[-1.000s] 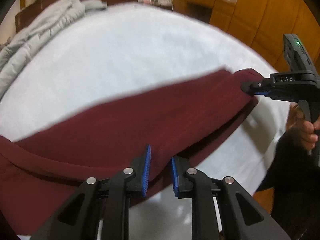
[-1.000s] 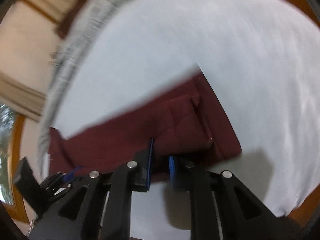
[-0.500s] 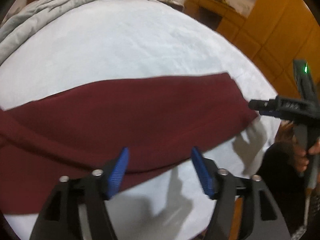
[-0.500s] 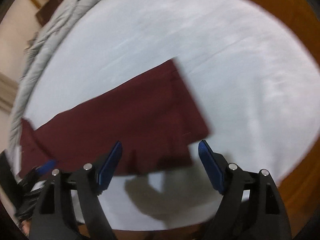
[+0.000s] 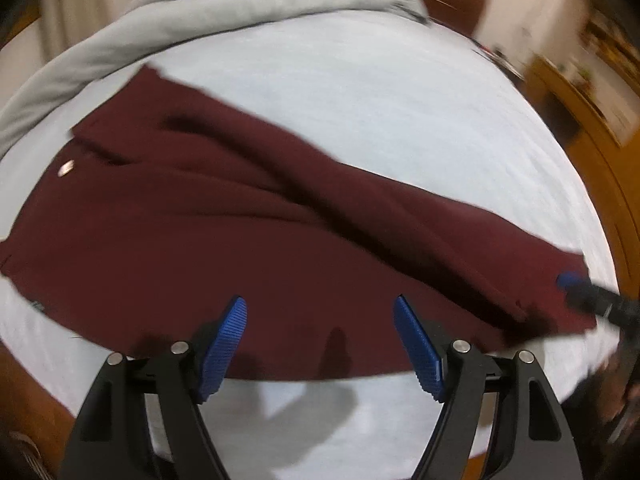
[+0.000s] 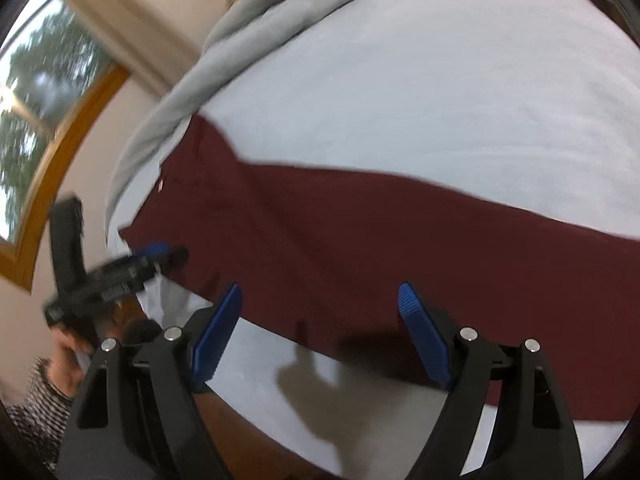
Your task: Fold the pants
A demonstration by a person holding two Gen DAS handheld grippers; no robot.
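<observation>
Both pairs of jaws stand wide apart and hold nothing: your left gripper (image 5: 320, 344) and your right gripper (image 6: 320, 334) each hover just above the near edge of the maroon pants (image 5: 248, 248). The pants lie flat on the white bed (image 5: 360, 92), already doubled leg on leg, their long axis running crosswise to both grippers. The waist end, with its metal button (image 5: 65, 168), lies toward your left gripper; the cuff end lies toward your right, which is the nearer one to it. A grey blanket (image 5: 224, 4) is bunched along the bed's far side, near the waist corner. One second ago both grippers were pinched on the near edge of the cloth; half a second ago they had let go, and now both views take in more of the pants' length.
</observation>
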